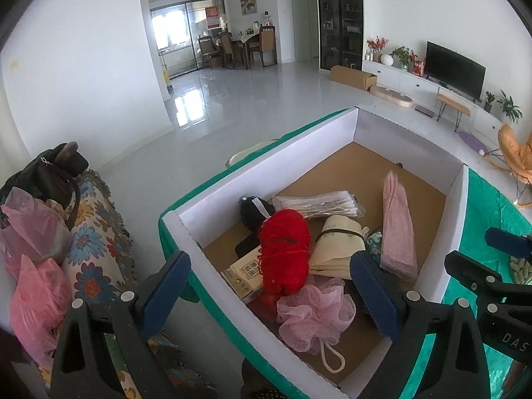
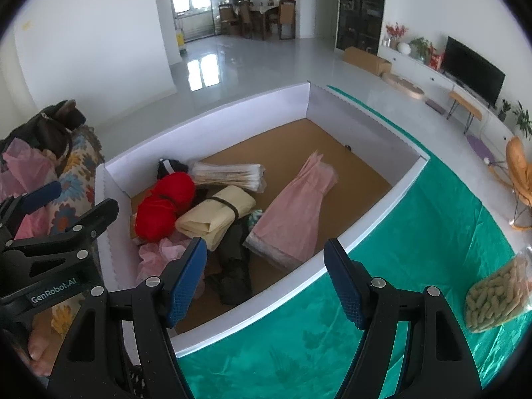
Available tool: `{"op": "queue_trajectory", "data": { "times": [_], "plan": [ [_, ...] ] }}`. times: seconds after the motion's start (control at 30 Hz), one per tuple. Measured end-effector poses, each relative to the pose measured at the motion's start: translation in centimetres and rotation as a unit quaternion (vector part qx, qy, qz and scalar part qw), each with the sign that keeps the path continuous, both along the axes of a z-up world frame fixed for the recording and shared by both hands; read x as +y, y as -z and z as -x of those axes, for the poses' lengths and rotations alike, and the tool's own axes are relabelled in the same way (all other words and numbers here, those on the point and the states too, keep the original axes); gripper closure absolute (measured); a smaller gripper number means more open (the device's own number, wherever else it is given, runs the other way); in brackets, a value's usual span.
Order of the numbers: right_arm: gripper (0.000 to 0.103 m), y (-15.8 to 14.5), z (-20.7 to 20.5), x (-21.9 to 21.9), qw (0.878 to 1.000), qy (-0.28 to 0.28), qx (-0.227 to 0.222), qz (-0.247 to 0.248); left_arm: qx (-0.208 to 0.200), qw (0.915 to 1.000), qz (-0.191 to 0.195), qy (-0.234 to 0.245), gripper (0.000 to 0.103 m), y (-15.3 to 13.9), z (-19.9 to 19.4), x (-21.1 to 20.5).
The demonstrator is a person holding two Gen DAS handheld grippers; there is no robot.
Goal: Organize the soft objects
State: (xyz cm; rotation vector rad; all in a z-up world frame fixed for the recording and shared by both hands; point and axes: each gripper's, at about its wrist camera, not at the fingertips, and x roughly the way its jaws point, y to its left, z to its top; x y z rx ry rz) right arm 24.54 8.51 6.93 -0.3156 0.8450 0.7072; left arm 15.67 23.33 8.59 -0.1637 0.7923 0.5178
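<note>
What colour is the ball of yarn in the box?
Red; the yarn shows best in the left wrist view.

**Daylit room, washed-out and bent at the rim**

Daylight pours in through the glass doors (image 1: 181, 30) at the far end, which are blown out to near white. It bounces off the glossy floor (image 1: 232, 99) in bright patches of glare. The walls look pale and hazy, colours a little washed. Shadows are soft; the box (image 2: 212, 123) interior is evenly lit, dimmer in its near corner. Both views bulge strongly: straight lines curve and black corners frame the circle. The nearest fingers (image 2: 184, 276) look slightly soft, and far furniture is low in detail. No motion blur shows.
</note>
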Motion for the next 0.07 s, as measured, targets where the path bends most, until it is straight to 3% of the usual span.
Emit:
{"op": "queue_trajectory", "data": {
  "times": [0.07],
  "plan": [
    [0.027, 0.15, -0.09, -0.23, 1.0, 0.002, 0.004, -0.005, -0.003, 1.0, 0.008, 0.002, 0.007, 0.19, 0.04, -0.07]
  ]
}}
